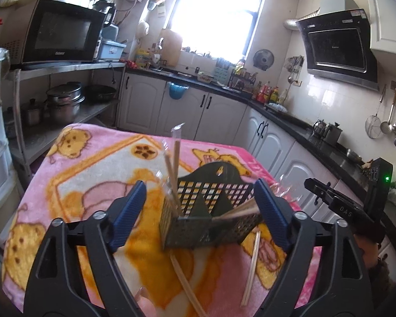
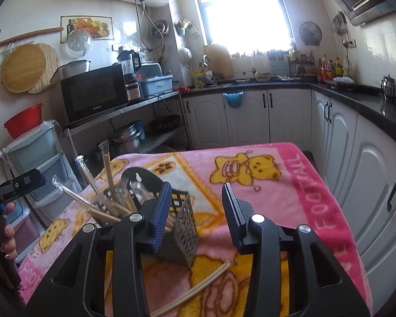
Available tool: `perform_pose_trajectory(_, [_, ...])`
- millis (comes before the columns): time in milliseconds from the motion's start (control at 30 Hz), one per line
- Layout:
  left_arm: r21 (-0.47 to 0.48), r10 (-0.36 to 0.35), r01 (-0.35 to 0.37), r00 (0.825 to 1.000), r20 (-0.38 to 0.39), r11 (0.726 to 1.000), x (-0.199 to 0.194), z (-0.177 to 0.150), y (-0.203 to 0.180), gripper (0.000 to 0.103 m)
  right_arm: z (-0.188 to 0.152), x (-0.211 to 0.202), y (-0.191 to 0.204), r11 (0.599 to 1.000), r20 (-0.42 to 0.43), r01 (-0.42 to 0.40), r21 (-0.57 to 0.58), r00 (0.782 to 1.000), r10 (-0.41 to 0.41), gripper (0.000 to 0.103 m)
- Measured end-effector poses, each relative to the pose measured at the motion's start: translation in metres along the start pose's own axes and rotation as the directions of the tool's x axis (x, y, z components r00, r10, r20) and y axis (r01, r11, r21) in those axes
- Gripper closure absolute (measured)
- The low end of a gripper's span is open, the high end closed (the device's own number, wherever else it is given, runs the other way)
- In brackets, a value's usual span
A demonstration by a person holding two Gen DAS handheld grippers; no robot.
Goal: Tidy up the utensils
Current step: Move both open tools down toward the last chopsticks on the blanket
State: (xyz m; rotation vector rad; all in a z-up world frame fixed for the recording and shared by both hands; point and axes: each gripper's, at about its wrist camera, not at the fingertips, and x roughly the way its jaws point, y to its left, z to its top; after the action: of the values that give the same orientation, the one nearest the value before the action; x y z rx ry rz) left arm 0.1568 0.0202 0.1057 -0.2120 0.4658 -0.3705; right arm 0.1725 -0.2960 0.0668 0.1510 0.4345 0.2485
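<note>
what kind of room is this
A home kitchen, most likely. A microwave sits on a metal shelf with pots below, a range hood hangs on the tiled wall, and white cabinets run under a dark counter. The work surface is a table under a pink blanket.

Worktop [image 2: 277, 185] lay bare from 12 to 3 o'clock of the utensil holder [image 2: 182, 227] in the right wrist view, free passage there. Wrapped chopsticks [image 2: 111, 182] stuck up out of the holder at 10 to 11, blocking approach from above. Loose chopsticks [image 2: 198, 288] lay at 6. Cabinets [image 2: 369, 185] walled 3 o'clock.
</note>
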Motion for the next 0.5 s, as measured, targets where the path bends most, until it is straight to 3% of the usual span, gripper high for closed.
perform_pose_trajectory(300, [-0.019,0.038,-0.039,0.997,-0.061,0.999,0.0,-0.025,0.011,0.012,-0.018,-0.004,-0.001,1.0,-0.048,-0.007,0.009,0.999,0.007,0.059])
perform_pose_trajectory(500, [-0.019,0.056,-0.058,0.993,-0.107,0.998,0.008,-0.04,0.015,0.011,-0.028,-0.005,0.002,1.0,-0.075,-0.013,0.002,0.997,0.013,0.056])
